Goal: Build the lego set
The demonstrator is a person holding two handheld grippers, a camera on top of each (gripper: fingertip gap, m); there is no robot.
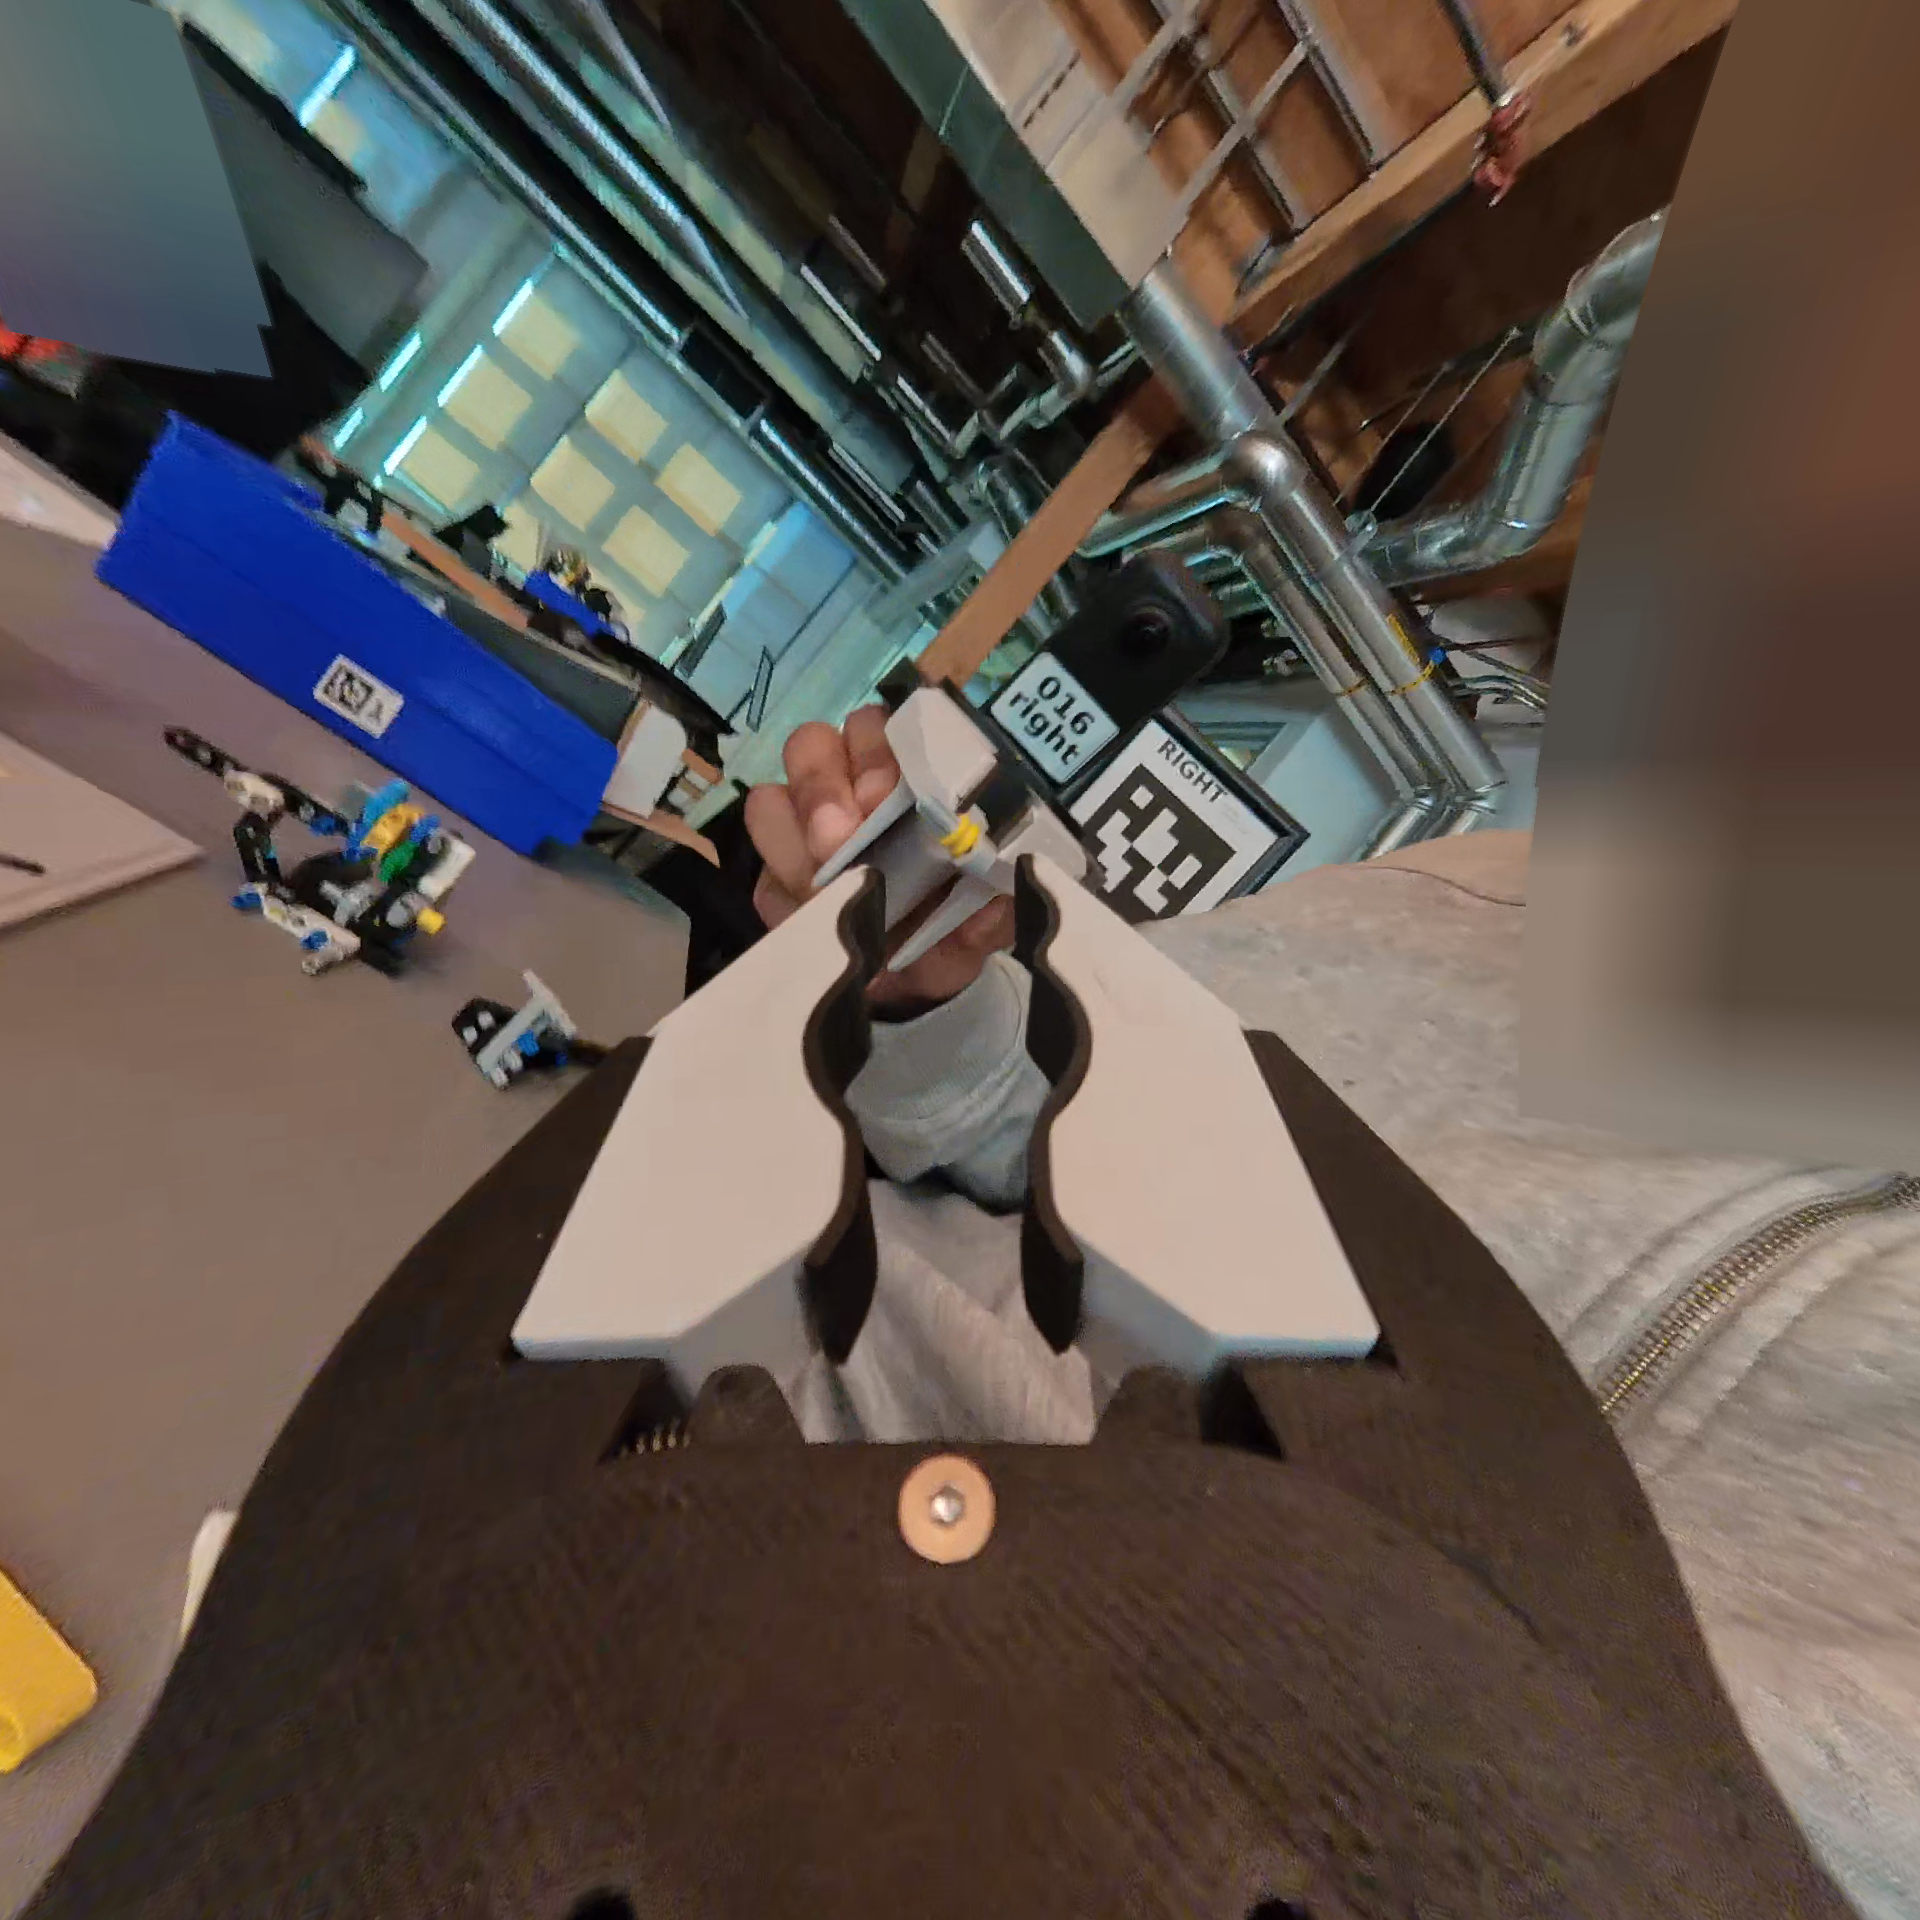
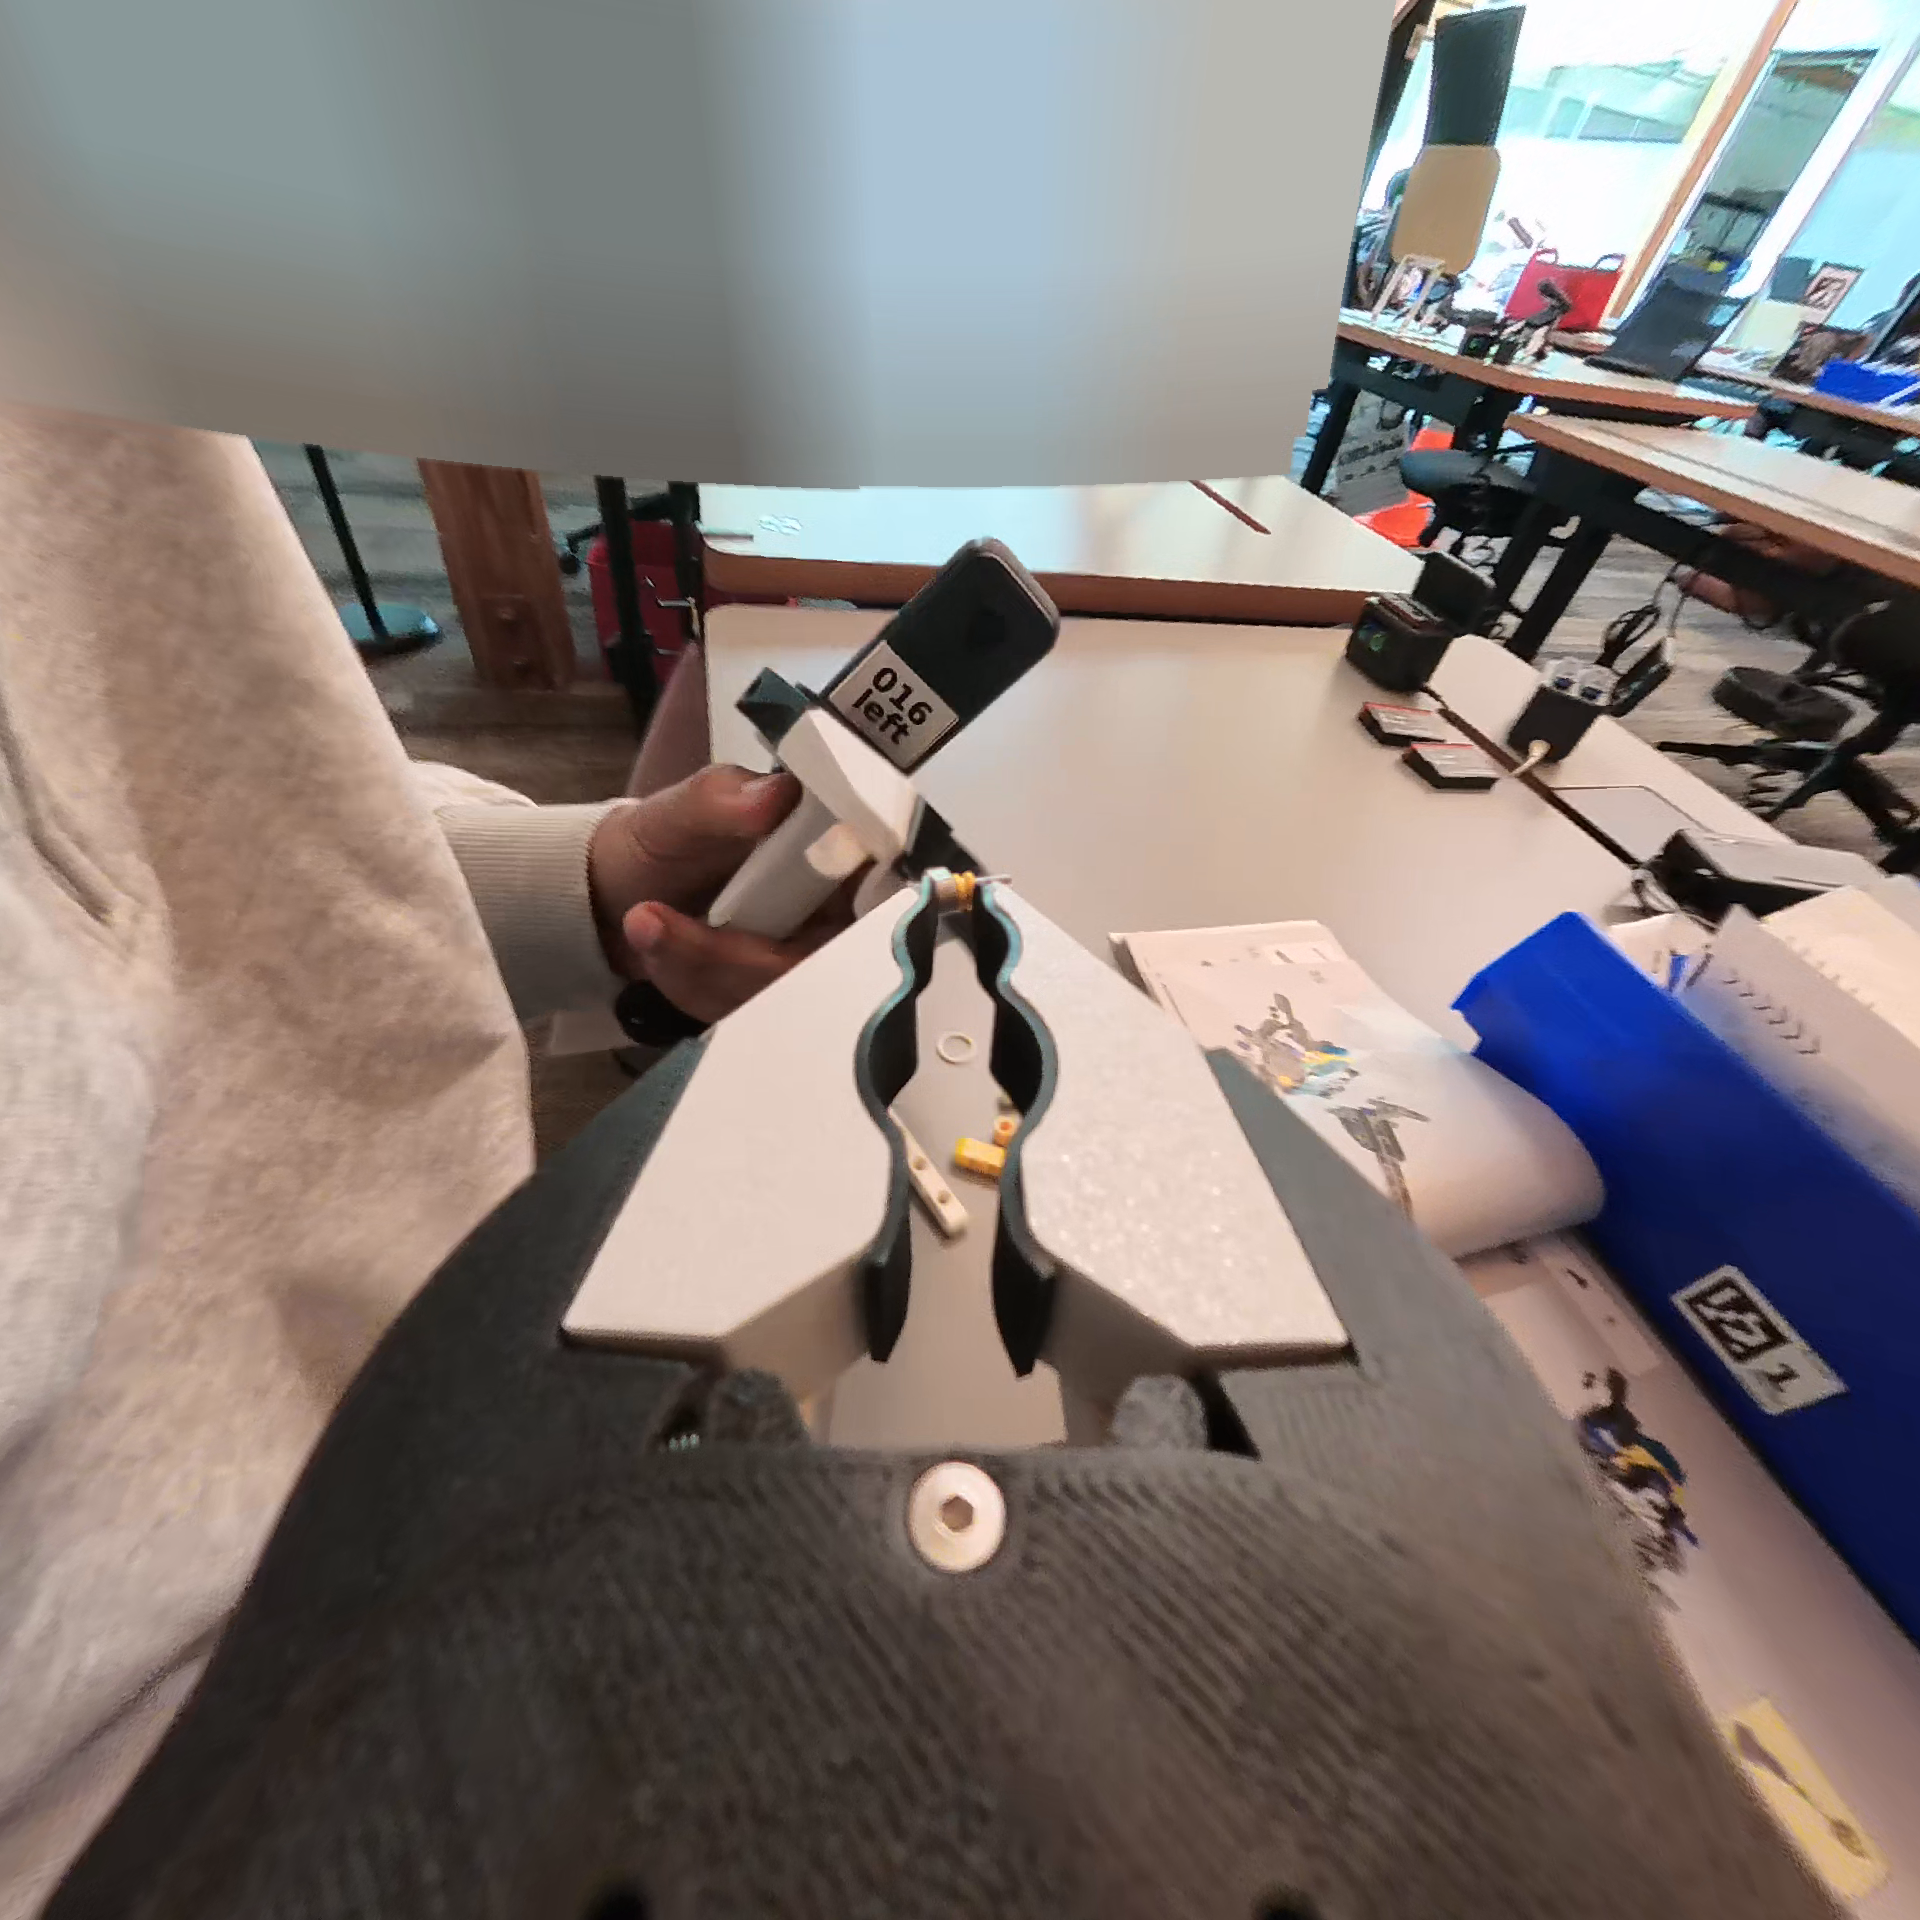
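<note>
A small Lego piece, a grey axle with a yellow bush, sits pinched at the very tips of the right gripper, just above centre in the right wrist view. In the left wrist view the same piece shows at centre, beyond the tips of the left gripper; the left jaws stand slightly apart, and whether they touch the piece cannot be told.

Each gripper is held by a hand in a pale grey sleeve.

Below the right gripper's fingers, on the pale grey table, lie a yellow brick, a white beam and a small white ring. To the right lie an open instruction booklet and a blue plastic bin with a white sticker.

At the left of the left wrist view, a partly built Lego model in black, blue, yellow and green stands on the table, with a smaller grey and blue sub-assembly lower down and nearer the gripper. A yellow object shows at the lower left edge.

The room is a workshop: wooden beams and silver ducts overhead, large windows, and more desks with equipment at the upper right.
</note>
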